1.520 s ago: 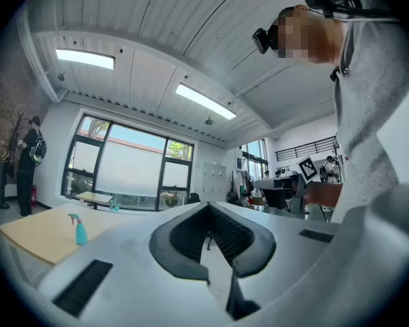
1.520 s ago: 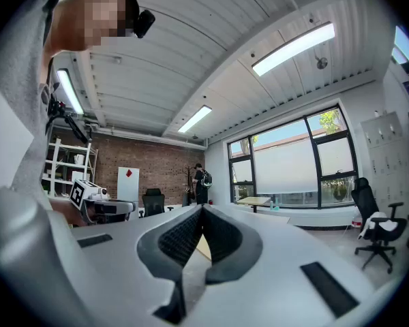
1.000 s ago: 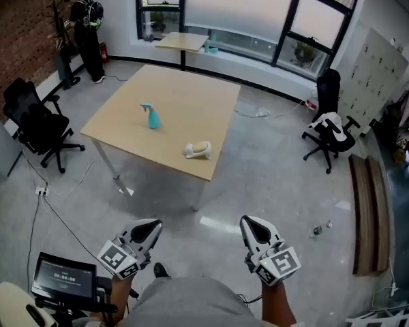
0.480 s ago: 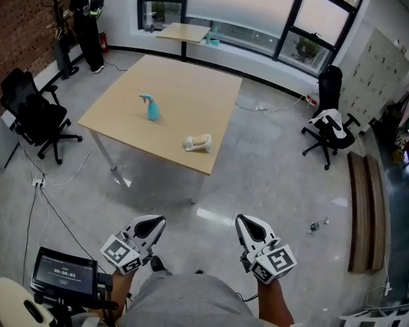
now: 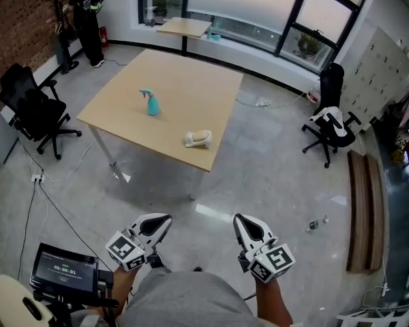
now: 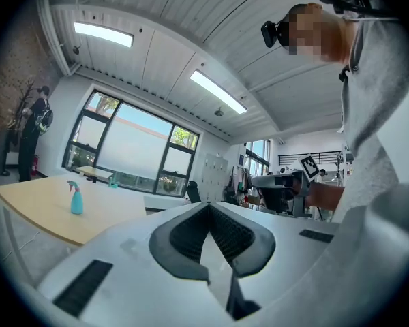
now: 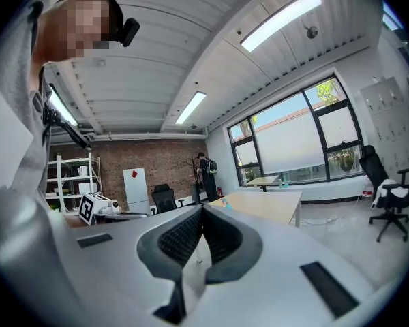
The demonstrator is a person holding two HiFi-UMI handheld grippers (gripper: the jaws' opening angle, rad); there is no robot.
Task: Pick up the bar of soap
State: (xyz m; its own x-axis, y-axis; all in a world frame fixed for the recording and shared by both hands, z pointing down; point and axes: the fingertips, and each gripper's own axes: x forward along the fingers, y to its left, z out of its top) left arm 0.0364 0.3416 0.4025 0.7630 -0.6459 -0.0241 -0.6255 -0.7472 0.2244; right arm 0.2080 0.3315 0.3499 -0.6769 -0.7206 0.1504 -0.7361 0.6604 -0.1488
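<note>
Bar of soap (image 5: 198, 139) on table (image 5: 184, 90), well beyond left claw (image 5: 165, 219), right claw (image 5: 238, 221).

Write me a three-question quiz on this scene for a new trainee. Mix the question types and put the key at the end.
1. True or false: the bar of soap is held in the right gripper.
2. Multiple choice: what else stands on the table with the soap? A) a blue spray bottle B) a mug C) a stack of books
3. Fill in: the jaws of the left gripper and of the right gripper are both ____.
Key: 1 false, the soap lies on the table near the edge closest to the person, far from both grippers; 2 A; 3 shut, with nothing between them.
</note>
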